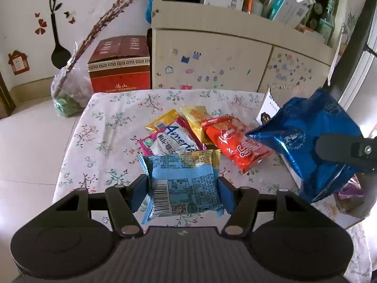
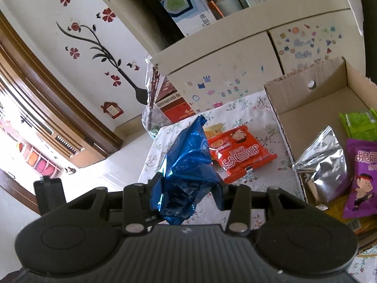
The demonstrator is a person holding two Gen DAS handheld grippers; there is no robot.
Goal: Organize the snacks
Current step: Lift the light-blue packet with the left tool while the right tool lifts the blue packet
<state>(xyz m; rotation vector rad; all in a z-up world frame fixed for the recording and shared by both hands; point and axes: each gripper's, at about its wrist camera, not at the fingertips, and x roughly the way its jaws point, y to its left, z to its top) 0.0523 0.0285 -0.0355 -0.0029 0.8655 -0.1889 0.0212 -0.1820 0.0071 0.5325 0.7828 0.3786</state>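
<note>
My left gripper (image 1: 182, 188) is shut on a light blue snack packet (image 1: 183, 184), held above the floral tablecloth (image 1: 106, 141). Behind it lie a pink-white packet (image 1: 172, 141), yellow packets (image 1: 195, 118) and an orange-red packet (image 1: 233, 141). My right gripper (image 2: 188, 193) is shut on a shiny dark blue bag (image 2: 188, 165), held in the air; the bag also shows at the right of the left wrist view (image 1: 311, 141). The orange-red packet (image 2: 240, 153) lies beyond it. An open cardboard box (image 2: 306, 94) at the right holds silver (image 2: 325, 172), purple (image 2: 360, 179) and green (image 2: 360, 125) packets.
A cream cabinet (image 1: 212, 59) with stickers stands behind the table, its shelf full of boxes and bottles. A red carton (image 1: 120, 66) and a plastic-wrapped bunch of twigs (image 1: 70, 87) stand on the floor at the left. A door (image 2: 47, 118) is at the left.
</note>
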